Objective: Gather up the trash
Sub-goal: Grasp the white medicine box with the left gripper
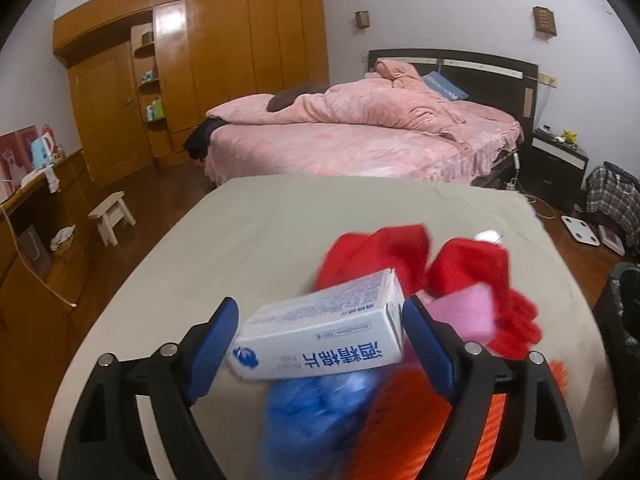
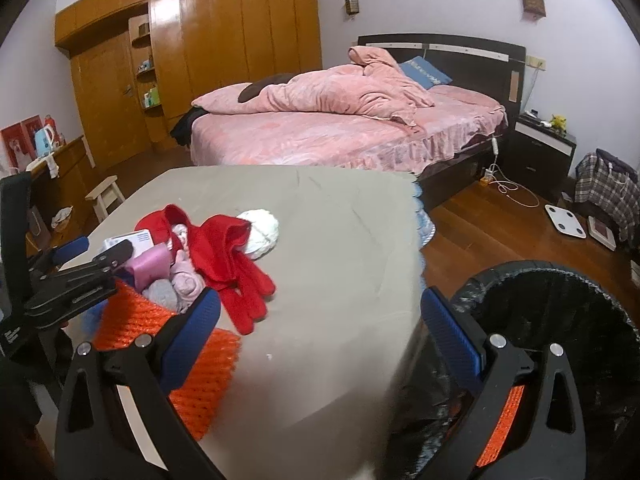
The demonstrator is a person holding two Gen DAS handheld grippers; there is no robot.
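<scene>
The left claw [image 1: 320, 336] holds a white box [image 1: 320, 328] above the table [image 1: 248, 232], while the right claw [image 2: 320, 332] gapes wide, empty, beside the black bin [image 2: 560, 320].

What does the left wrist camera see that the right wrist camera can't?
Only the left wrist view shows the white box's blue printing, between the left gripper's fingers, and a blue crumpled thing below. Only the right wrist view shows the open right gripper, the black-lined trash bin and white yarn ball. Both show red gloves and the pink bed.
</scene>
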